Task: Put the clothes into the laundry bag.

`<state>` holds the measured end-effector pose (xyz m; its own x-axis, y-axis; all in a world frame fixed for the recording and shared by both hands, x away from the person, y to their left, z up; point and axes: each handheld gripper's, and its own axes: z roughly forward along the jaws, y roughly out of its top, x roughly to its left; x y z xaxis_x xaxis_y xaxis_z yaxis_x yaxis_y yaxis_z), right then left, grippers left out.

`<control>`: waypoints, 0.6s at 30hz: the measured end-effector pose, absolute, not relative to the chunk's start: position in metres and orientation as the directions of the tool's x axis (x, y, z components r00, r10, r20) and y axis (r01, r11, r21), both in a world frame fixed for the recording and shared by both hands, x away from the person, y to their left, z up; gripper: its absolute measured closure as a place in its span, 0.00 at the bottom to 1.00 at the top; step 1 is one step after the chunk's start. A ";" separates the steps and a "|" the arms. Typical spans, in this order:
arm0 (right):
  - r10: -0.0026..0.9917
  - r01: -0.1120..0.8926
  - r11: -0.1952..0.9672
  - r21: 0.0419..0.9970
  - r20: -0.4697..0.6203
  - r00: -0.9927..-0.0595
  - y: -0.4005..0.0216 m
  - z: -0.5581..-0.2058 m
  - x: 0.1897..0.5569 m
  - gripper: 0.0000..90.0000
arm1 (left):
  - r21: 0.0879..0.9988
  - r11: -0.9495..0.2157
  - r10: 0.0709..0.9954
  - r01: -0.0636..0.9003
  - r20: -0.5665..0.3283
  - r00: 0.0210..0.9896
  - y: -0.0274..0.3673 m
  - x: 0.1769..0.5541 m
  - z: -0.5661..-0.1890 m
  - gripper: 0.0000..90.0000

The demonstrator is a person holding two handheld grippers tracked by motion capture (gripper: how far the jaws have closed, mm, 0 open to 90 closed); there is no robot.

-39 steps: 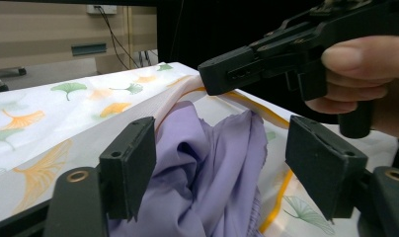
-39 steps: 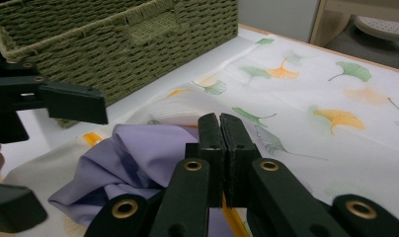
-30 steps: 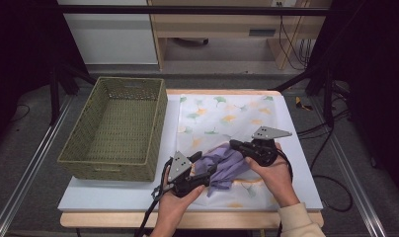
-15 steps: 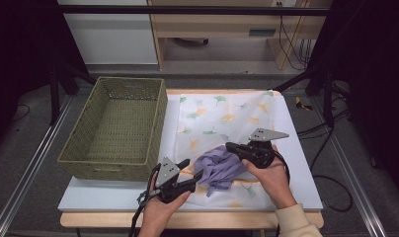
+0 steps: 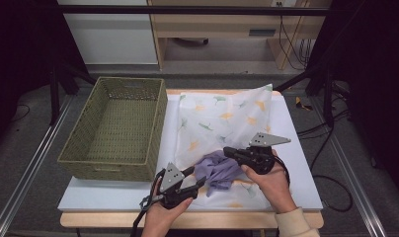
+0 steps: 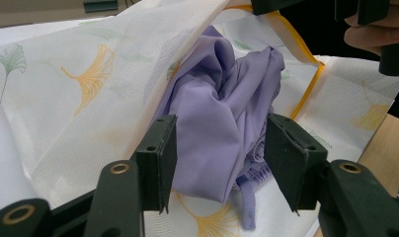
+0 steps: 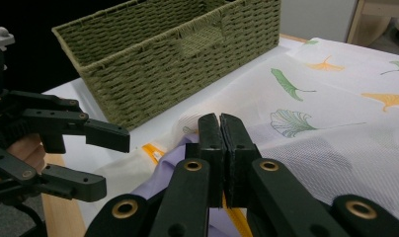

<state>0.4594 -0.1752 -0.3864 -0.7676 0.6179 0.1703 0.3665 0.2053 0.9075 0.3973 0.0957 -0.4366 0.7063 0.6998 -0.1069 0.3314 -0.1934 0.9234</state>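
Observation:
A white mesh bag (image 5: 222, 116) printed with ginkgo leaves lies on the table, its yellow-trimmed mouth toward the front. A crumpled purple garment (image 5: 217, 170) sticks out of that mouth. My right gripper (image 5: 226, 149) is shut on the bag's upper edge (image 7: 187, 121) and holds it up over the garment (image 7: 155, 185). My left gripper (image 5: 196, 177) is at the front, left of the garment. In the left gripper view its jaws (image 6: 219, 158) stand on either side of the purple cloth (image 6: 222, 108). They have just been closing and are not pressing on it.
A green woven basket (image 5: 160, 118) stands at the left of the table, close to the bag; its wall (image 7: 178, 54) rises behind the right gripper's jaws. The table's wooden front edge (image 5: 227, 219) runs just below both hands. A dark frame bar (image 5: 187, 10) crosses the far side.
My left gripper has drawn back a little toward the front edge and its jaws stand narrower. The right gripper has kept its hold in the same place.

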 end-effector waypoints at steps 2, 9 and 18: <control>0.612 0.369 0.198 0.908 0.179 -0.770 -0.173 -0.386 0.458 0.99 | 0.922 -0.192 0.700 0.337 -0.112 0.705 0.096 0.397 -0.437 0.52; 0.608 0.363 0.222 0.905 0.163 -0.777 -0.166 -0.387 0.453 0.99 | 0.917 -0.202 0.694 0.345 -0.114 0.710 0.096 0.396 -0.437 0.56; 0.619 0.382 0.241 0.892 0.162 -0.768 -0.170 -0.397 0.453 0.99 | 0.905 -0.228 0.675 0.358 -0.118 0.728 0.095 0.393 -0.437 0.75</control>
<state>0.4531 -0.1701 -0.3972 -0.7685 0.6190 0.1621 0.3825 0.2412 0.8919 0.3933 0.0946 -0.4375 0.7282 0.6751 -0.1181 0.3581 -0.2279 0.9054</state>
